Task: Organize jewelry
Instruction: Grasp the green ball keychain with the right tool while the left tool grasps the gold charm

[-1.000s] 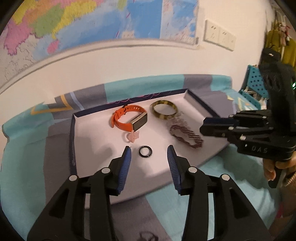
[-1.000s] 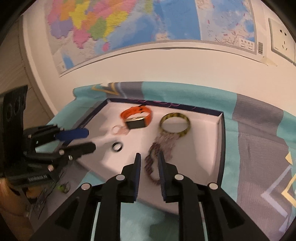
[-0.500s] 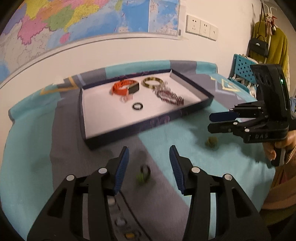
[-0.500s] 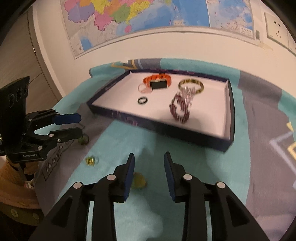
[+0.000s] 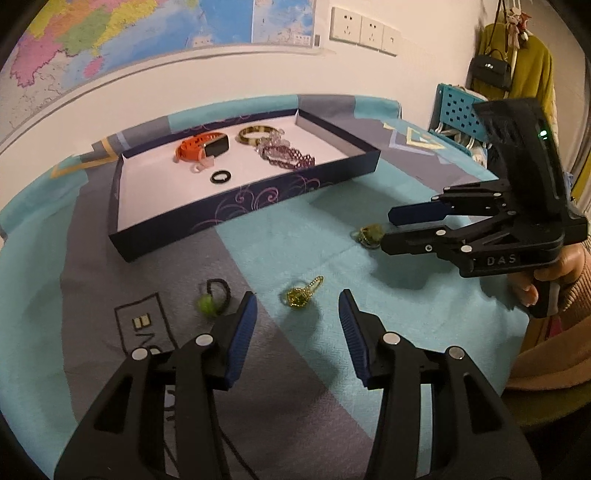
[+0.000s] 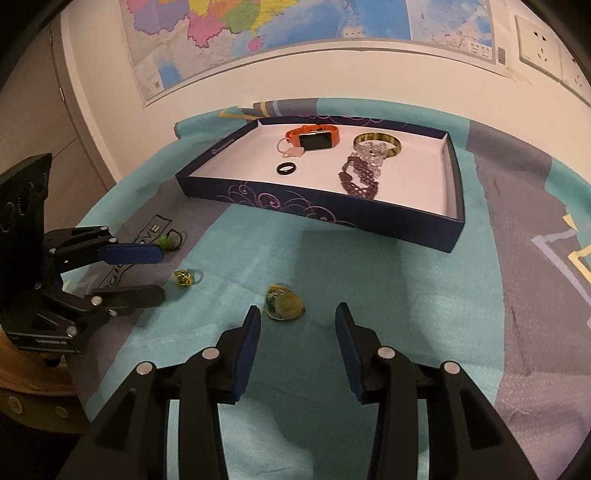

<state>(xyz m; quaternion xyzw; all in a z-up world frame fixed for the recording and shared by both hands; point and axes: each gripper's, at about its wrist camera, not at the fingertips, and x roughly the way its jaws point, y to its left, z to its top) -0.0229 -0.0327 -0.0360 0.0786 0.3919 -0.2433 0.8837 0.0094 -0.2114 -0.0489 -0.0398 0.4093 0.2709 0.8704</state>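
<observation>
A dark blue tray [image 5: 258,201] [image 6: 452,173] holds an orange watch [image 5: 201,146] [image 6: 314,138], a black ring [image 5: 220,177] [image 6: 286,168], a gold bangle [image 5: 255,133] [image 6: 376,142] and a purple beaded bracelet [image 5: 288,155] [image 6: 360,179]. On the cloth lie a gold-green ring [image 5: 301,295] [image 6: 184,277], a green-stone piece [image 6: 284,305] [image 5: 369,233] and a black hair tie with a green pompom [image 5: 214,297] [image 6: 168,240]. My left gripper [image 5: 297,321] is open just behind the gold-green ring. My right gripper [image 6: 297,328] is open just behind the green-stone piece.
A teal and grey cloth [image 5: 295,236] covers the table. A wall with a map [image 6: 295,33] and sockets [image 5: 362,27] stands behind the tray. A blue pegboard rack [image 5: 458,110] and hanging clothes [image 5: 524,66] are at the right.
Both grippers have pulled back from over the tray to low over the cloth in front of it. The right gripper's jaws have widened. The loose pieces on the cloth came into view.
</observation>
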